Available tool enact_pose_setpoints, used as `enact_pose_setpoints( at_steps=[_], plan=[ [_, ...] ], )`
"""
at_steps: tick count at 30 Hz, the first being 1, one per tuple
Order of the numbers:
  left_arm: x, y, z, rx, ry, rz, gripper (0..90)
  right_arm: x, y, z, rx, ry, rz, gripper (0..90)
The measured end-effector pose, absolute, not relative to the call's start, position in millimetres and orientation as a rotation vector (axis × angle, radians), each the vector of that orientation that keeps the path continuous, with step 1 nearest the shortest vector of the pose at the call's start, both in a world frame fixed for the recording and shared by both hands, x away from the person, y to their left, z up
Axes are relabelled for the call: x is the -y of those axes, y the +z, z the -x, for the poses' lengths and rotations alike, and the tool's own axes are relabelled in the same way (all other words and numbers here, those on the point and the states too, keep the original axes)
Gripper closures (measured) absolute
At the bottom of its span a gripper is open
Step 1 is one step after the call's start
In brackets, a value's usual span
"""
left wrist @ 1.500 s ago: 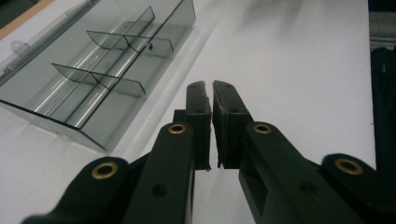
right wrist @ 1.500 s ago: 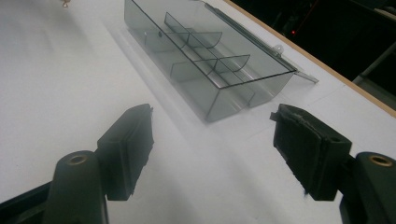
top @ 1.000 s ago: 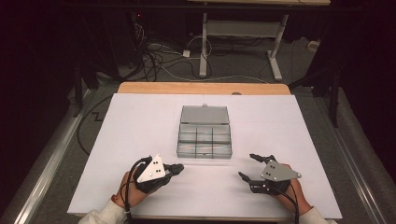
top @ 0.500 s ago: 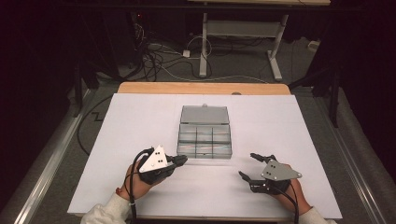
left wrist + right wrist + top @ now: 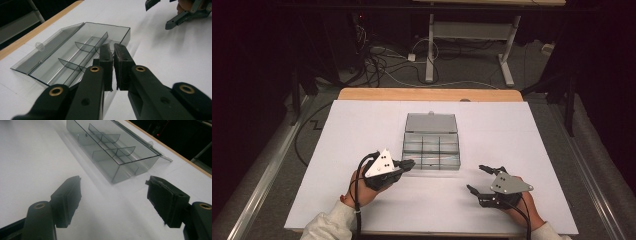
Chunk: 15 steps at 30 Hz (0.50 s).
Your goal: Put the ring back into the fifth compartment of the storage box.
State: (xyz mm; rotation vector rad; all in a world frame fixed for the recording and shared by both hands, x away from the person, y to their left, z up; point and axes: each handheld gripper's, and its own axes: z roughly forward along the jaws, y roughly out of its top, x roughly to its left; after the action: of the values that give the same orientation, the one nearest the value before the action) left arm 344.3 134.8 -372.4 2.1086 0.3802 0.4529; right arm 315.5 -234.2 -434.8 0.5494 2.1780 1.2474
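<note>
A clear grey plastic compartment box (image 5: 432,150) lies in the middle of the white table, its lid (image 5: 431,122) folded back flat on the far side. The compartments look empty. My left gripper (image 5: 409,163) is shut with nothing between its jaws. Its tips are at the box's near left corner; contact cannot be told. In the left gripper view the shut left gripper (image 5: 113,50) points along the box (image 5: 82,50). My right gripper (image 5: 475,178) rests open to the right of the box and nearer me, holding nothing. The right gripper view has the open right gripper (image 5: 113,195) facing the box's end wall (image 5: 125,171).
A white sheet (image 5: 362,125) covers the table, with a wooden edge (image 5: 427,94) at the far side. Beyond it are cables (image 5: 382,60) on the floor and a desk frame (image 5: 467,30). The other hand's gripper (image 5: 180,17) appears far off in the left gripper view.
My left gripper has moved forward and to the right, up to the box's near left corner. The right gripper and the box have stayed where they were.
</note>
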Motion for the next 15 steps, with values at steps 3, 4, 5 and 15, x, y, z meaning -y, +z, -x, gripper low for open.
enact_pose_setpoints(
  at_steps=[3, 4, 5, 15],
  plan=[
    [-132.1, -372.5, -347.6, -0.378, 0.452, -2.108, 83.5, 234.1, -434.9, -315.5, -2.179, 1.248, -0.550, 27.7],
    [-131.1, -372.6, -349.0, -0.378, 0.451, -2.106, 83.5, 234.1, -434.9, -315.5, -2.179, 1.248, -0.551, 27.7],
    [-130.5, -372.6, -350.0, -0.378, 0.450, -2.106, 83.5, 234.1, -435.1, -315.4, -2.180, 1.247, -0.554, 27.7],
    [-120.5, -373.9, -363.8, -0.393, 0.430, -2.093, 83.5, 233.1, -436.0, -315.7, -2.193, 1.239, -0.545, 27.7]
  ],
)
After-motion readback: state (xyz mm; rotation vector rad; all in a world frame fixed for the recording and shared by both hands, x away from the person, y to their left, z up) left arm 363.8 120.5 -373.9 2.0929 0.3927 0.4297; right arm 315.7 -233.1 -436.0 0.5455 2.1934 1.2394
